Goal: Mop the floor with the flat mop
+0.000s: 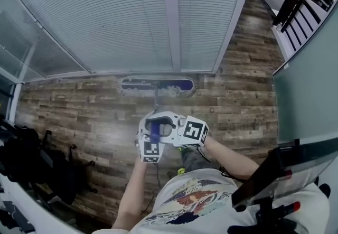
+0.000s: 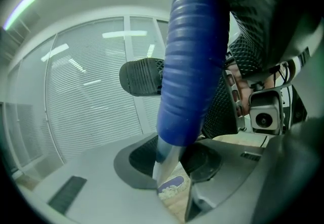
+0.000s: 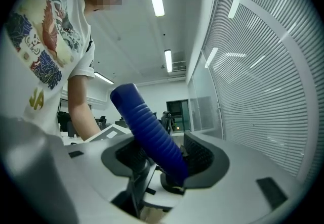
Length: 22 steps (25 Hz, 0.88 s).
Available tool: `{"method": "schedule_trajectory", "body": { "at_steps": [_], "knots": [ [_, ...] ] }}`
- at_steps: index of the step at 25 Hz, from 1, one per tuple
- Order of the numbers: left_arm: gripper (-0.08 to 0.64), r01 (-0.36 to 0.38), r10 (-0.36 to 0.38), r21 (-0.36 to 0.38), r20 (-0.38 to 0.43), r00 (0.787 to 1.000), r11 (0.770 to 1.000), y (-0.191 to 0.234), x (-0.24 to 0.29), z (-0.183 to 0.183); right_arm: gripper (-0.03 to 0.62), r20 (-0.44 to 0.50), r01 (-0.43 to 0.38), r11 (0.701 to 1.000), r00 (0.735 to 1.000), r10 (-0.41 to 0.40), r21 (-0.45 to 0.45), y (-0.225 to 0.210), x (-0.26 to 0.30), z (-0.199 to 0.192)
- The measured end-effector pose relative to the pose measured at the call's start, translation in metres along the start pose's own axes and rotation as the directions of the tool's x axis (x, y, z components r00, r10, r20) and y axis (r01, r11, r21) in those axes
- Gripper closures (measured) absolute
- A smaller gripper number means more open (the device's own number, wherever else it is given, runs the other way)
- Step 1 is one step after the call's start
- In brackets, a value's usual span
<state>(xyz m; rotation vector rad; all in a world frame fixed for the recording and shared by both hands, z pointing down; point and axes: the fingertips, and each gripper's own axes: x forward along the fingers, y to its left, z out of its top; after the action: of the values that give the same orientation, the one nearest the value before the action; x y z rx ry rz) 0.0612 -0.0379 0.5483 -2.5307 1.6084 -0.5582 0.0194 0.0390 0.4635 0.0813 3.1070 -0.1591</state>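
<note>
We judge a stroke is under way: left gripper (image 2: 169, 161) and right gripper (image 3: 171, 161) both clamp the blue handle (image 1: 155, 129), with the mop head (image 1: 156, 85) flat on the wood floor (image 1: 237, 105) by the window. Next we likely draw it back, keeping it flat

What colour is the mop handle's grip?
Blue, ribbed grip; shows best in the right gripper view.

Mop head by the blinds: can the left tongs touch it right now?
Probably not directly. The left tongs are clamped on the blue handle grip, and the mop head lies on the floor at the pole's far end.
</note>
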Motion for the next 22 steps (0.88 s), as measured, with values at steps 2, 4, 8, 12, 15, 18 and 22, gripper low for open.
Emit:
{"method": "schedule_trajectory", "body": {
  "at_steps": [2,4,8,12,15,18,22],
  "knots": [
    [0.449,-0.004,0.004,-0.004,0.002,1.000,1.000,-0.019,-0.032,-0.003,0.365,-0.007,-0.015,1.000,1.000,0.015,0.000,0.038,-0.001,-0.004],
    [0.449,-0.012,0.012,-0.009,0.002,1.000,1.000,-0.038,-0.067,-0.007,0.364,-0.010,-0.027,1.000,1.000,0.027,-0.001,0.078,-0.001,-0.008],
    [0.448,-0.020,0.020,-0.019,-0.009,1.000,1.000,-0.084,-0.131,-0.011,0.360,-0.005,-0.034,0.999,0.999,0.034,0.012,0.156,-0.011,-0.011],
    [0.448,-0.037,0.036,-0.028,-0.020,0.999,0.999,-0.129,-0.186,-0.004,0.360,-0.006,-0.060,0.998,0.998,0.060,0.020,0.226,-0.029,-0.010],
    [0.449,-0.066,0.065,-0.046,-0.025,0.998,0.997,-0.164,-0.218,-0.002,0.360,-0.012,-0.093,0.996,0.996,0.094,0.016,0.272,-0.047,-0.013],
    [0.449,-0.108,0.106,-0.061,-0.035,0.994,0.992,-0.207,-0.245,0.000,0.360,-0.019,-0.133,0.991,0.991,0.133,0.014,0.318,-0.076,-0.020],
    [0.448,-0.161,0.157,-0.079,-0.050,0.986,0.984,-0.270,-0.277,0.009,0.360,-0.021,-0.185,0.983,0.982,0.186,0.016,0.379,-0.123,-0.023]
  ]
}}
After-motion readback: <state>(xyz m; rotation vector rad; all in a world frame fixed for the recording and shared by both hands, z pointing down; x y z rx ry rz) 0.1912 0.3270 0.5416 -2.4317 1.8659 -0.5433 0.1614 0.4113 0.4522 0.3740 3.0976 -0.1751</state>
